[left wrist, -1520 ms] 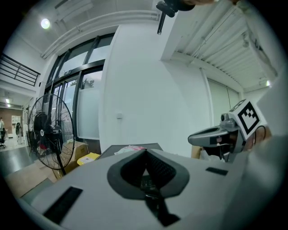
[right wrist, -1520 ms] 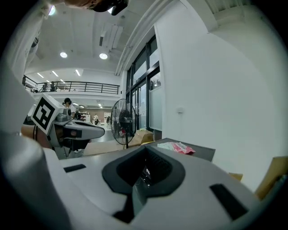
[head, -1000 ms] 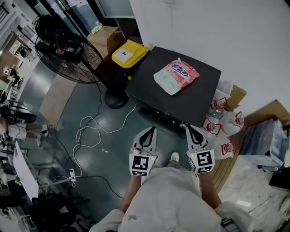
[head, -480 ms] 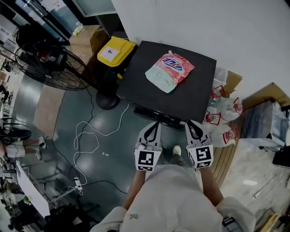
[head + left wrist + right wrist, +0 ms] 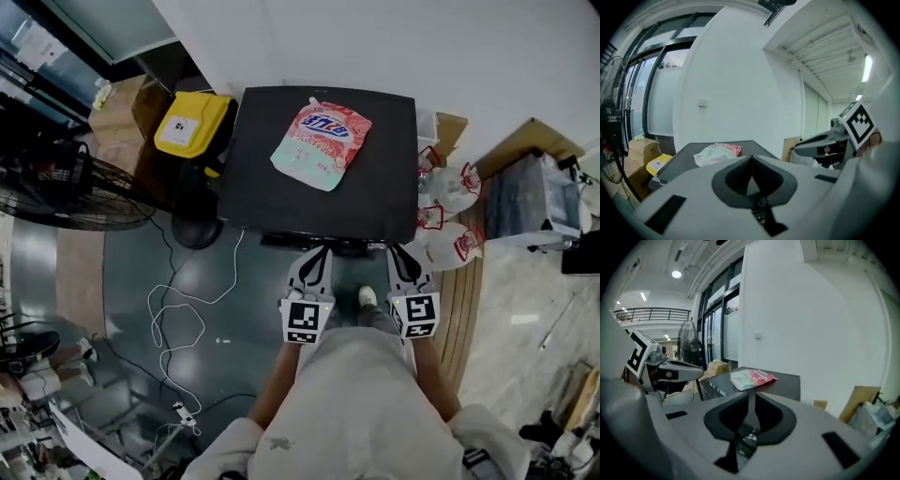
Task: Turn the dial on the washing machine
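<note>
Stands in pale clothing [image 5: 347, 412] over a grey floor [image 5: 244, 309], with one white shoe [image 5: 367, 297] showing between the forearms. Holds the left gripper [image 5: 320, 251] and the right gripper [image 5: 395, 249] side by side and apart from each other, both pointing at the front of the washing machine [image 5: 253, 178]. Shows the left jaws pressed together at the tips, with nothing between them. Shows the right jaws parted by a narrow slit, having just been opening, also with nothing between them. Brings both tips up to the dark control strip [image 5: 323, 241] along the machine's front edge; cannot tell whether either touches it. Cannot make out the dial there, too small and dark in every view. Carries on the flat black lid a pink and pale green pouch [image 5: 321, 143], lying toward the back. Has to the machine's left a yellow box [image 5: 192, 125] and a standing fan [image 5: 66, 187], with a white cable [image 5: 178, 319] looped over the floor. Has to its right white plastic bags [image 5: 455, 220] with red print. Ends behind at a plain white wall [image 5: 375, 37].
</note>
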Motion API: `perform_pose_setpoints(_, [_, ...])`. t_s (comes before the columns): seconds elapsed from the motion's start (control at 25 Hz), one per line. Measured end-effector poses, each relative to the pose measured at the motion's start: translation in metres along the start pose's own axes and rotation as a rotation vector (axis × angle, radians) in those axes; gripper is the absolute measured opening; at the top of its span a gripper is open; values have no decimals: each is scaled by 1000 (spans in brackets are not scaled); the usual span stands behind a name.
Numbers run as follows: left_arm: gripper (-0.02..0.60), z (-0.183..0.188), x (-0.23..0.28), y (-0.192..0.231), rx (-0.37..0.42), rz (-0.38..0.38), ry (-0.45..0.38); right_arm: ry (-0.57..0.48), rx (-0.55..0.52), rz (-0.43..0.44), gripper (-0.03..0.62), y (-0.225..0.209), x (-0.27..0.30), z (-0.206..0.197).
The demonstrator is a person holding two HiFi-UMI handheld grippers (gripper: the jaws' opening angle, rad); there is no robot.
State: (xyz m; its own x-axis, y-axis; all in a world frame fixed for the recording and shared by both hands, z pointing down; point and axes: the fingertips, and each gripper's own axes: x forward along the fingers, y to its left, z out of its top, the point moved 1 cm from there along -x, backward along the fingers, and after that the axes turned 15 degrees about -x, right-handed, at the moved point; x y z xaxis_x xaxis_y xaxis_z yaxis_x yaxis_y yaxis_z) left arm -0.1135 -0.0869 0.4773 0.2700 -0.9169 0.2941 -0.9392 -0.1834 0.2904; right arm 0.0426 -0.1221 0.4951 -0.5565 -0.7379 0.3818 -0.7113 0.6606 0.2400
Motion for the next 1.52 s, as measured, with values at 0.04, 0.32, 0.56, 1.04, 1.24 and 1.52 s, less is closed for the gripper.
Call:
perform_pose_setpoints(0.04, [14, -5, 3, 3, -1, -11, 11, 18, 12, -16, 56, 0, 2, -7])
perform_pose_setpoints(0.32, [12, -40, 20, 12, 1, -105, 91, 126, 103, -105, 84, 10, 12, -51])
perform_pose_setpoints(0.56, [13, -69, 29, 9, 17, -175, 152, 200, 151, -127, 175, 26, 27, -88])
perform_pose_setpoints(1.04, [12, -112, 41, 9, 27, -162, 233, 319, 270, -118, 259, 40, 56, -154])
perform_pose_setpoints(1.24, [12, -125, 45, 6, 30, -158, 260, 343, 319, -116, 270, 41, 66, -173])
perform_pose_setpoints(1.52, [13, -132, 49, 0, 40, -154, 277, 350, 376, -101, 284, 45, 83, -187])
